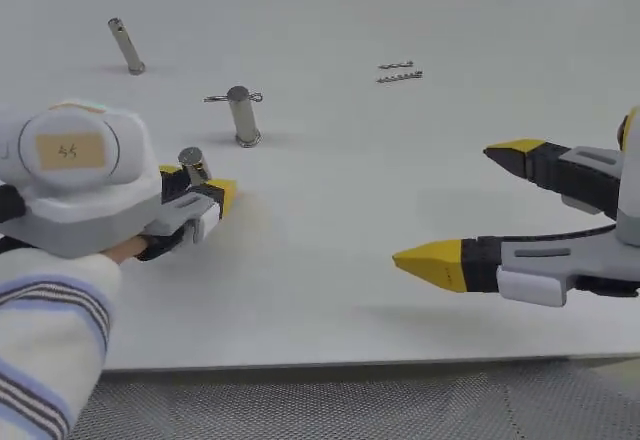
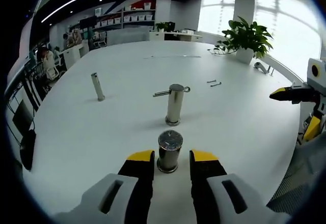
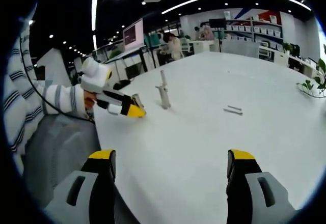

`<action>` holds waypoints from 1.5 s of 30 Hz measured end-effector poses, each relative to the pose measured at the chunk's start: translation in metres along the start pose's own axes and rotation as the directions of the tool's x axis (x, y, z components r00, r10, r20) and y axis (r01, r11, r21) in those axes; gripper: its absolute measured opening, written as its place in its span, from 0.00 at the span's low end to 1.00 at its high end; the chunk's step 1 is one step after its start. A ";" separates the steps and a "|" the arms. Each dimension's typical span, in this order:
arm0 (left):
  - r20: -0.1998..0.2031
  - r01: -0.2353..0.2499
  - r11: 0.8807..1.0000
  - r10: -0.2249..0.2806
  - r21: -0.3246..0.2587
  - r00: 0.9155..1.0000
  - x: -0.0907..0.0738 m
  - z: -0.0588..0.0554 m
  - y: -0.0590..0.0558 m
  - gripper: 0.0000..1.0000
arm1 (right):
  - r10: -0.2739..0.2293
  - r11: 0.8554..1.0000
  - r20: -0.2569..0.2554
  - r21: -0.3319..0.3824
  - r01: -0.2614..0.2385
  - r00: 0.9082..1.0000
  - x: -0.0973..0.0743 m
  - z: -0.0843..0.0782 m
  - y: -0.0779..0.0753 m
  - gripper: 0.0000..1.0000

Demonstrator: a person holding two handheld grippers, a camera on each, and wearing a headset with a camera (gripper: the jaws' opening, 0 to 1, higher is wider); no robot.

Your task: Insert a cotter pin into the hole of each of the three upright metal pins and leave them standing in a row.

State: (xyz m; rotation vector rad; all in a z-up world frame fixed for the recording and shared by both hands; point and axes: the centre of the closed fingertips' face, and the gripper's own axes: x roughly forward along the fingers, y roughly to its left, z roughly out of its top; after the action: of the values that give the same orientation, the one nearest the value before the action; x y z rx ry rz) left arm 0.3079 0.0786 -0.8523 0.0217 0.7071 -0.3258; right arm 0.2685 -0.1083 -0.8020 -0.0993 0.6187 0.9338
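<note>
Label (image 1: 68,150) on left gripper (image 1: 200,182): poss. "45", blurry.

Open office, shelves (image 2: 127,18), potted plant (image 2: 244,36)

The left gripper (image 1: 198,182) and the right gripper (image 1: 441,203) have pale grey shells, black jaws and yellow tips. Behind the left gripper, a cream sleeve (image 1: 45,330) carries blue and brown stripes.

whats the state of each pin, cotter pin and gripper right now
middle pin: upright, cotter through it
near pin: upright, no cotter seen, between left jaws
far pin: upright, no cotter
loose cotter pins: lying flat
left gripper: open
right gripper: open, empty
</note>
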 end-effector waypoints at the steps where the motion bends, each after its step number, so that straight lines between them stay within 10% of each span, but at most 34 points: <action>1: -0.008 0.001 1.000 -0.001 0.006 1.000 0.000 -0.001 0.001 0.30 | 0.002 1.000 0.000 -0.004 -0.002 1.000 0.001 0.001 0.000 0.91; 18: 0.057 0.177 0.984 -0.177 0.019 0.983 -0.015 0.028 -0.005 0.65 | 0.004 1.000 -0.022 0.007 -0.004 1.000 -0.001 -0.005 0.003 0.91; 22: 0.124 0.137 0.990 -0.140 0.033 0.982 -0.018 0.039 0.003 0.78 | 0.004 1.000 -0.023 0.007 -0.004 1.000 -0.001 -0.005 0.001 0.91; 37: 0.054 0.296 0.951 -0.301 0.085 0.952 -0.040 0.029 -0.015 0.99 | -0.009 0.995 -0.113 -0.096 -0.002 0.994 -0.004 -0.006 -0.035 0.91; 45: -0.014 0.327 0.936 -0.328 0.130 0.944 -0.047 0.012 -0.015 0.99 | 0.040 0.957 -0.245 -0.270 -0.108 0.969 0.002 0.005 -0.050 0.91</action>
State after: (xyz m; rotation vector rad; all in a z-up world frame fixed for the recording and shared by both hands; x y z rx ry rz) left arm 0.2776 0.0761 -0.8111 0.0264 0.6802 -0.6928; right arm 0.3100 -0.1351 -0.8083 -0.4515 0.7104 1.0896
